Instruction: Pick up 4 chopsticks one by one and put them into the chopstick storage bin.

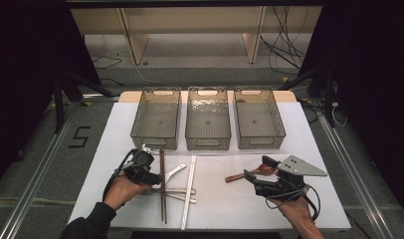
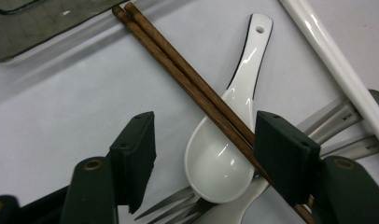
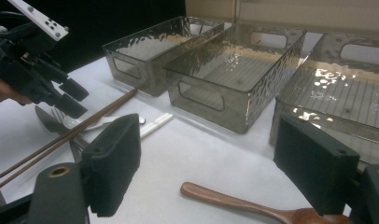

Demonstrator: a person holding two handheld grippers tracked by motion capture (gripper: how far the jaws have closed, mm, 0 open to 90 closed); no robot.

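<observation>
Where the table (image 1: 299,209) meets its far edge, three clear smoky bins (image 1: 207,124) are set side by side; nothing is seen inside them. Straddled by the part-open left gripper (image 2: 204,154), unpinched, a glossy white spoon (image 2: 225,158) is found bowl-up under brown chopsticks (image 2: 178,70). The right gripper (image 3: 225,172) is held open above a wooden spoon (image 3: 234,200).

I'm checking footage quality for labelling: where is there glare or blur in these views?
High view: dark surround, evenly lit table, slightly soft. Left gripper view: bright glare streaks on the white spoon; the near fingers are a little soft. Right gripper view: sparkly reflections on the bins, and the brown spoon is sharp.
</observation>
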